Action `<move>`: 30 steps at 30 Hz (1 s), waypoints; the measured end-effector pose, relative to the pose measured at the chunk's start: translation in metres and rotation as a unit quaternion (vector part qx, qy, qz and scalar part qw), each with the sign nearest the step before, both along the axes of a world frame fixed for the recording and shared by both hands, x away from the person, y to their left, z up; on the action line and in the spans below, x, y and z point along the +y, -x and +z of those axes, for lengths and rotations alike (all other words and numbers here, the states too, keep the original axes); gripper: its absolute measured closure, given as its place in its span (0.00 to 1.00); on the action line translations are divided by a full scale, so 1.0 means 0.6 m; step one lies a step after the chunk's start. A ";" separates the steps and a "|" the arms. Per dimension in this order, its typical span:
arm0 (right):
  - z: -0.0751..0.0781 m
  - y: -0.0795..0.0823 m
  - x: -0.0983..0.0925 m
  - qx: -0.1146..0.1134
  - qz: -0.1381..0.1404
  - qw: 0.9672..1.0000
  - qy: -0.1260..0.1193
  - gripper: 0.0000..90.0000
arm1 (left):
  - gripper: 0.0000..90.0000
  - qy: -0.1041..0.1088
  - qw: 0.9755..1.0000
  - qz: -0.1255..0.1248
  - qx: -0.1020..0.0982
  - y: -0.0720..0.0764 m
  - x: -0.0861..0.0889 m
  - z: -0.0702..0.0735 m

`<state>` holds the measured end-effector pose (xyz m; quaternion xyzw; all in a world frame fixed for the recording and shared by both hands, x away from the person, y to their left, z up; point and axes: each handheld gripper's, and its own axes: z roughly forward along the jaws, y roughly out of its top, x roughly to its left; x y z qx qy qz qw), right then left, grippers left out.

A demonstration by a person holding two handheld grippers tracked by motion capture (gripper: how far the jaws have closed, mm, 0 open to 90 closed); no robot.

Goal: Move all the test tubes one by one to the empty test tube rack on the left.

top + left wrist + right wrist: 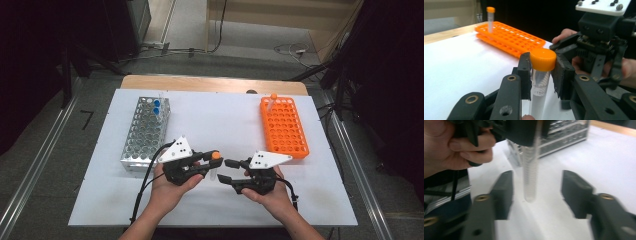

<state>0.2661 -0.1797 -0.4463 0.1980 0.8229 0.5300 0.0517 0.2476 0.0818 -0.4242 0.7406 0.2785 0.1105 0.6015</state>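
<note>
At lower centre of the high view, the left gripper [212, 162] pinches an orange-capped tube [539, 85] just under its cap; the right gripper [226, 171] stands spread around its tip. Light, stiff, slick plastic (probably): best gripped beneath the cap.

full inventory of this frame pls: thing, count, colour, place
held tube: 1, clear with orange cap, upright between the left gripper's jaws, near the table's front middle
orange rack: 1, orange, right rear of the table
tube in orange rack: 1, clear with orange cap, far corner of that rack
metal rack: 1, silvery, left side of the table
blue-capped tubes: 2 as far as I can tell, far end of the metal rack
table: 1, white top with a wooden far edge
left gripper: 1, black, shut on the held tube at its cap
right gripper: 1, black, jaws open, facing the tube
hands: 2, at the front edge, one on each gripper
</note>
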 end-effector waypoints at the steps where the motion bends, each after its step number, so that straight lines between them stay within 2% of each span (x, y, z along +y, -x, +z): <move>1: 0.001 -0.001 -0.004 0.000 -0.005 1.000 -0.001 0.30 | 0.79 -0.001 1.000 0.005 -0.001 -0.001 0.005 0.001; 8: 0.005 -0.010 -0.057 -0.006 -0.032 0.999 -0.007 0.00 | 0.79 0.008 0.999 0.051 -0.007 -0.012 0.054 0.012; 18: 0.006 -0.009 -0.132 -0.011 -0.076 0.997 -0.014 0.00 | 0.79 0.010 0.994 0.109 -0.018 -0.031 0.119 0.031; 25: -0.008 -0.002 -0.173 -0.006 -0.089 0.996 -0.002 0.00 | 0.79 0.006 0.988 0.149 -0.028 -0.049 0.154 0.042; 30: -0.011 -0.002 -0.202 -0.001 -0.104 0.995 -0.007 0.00 | 0.79 0.007 0.983 0.181 -0.031 -0.066 0.176 0.042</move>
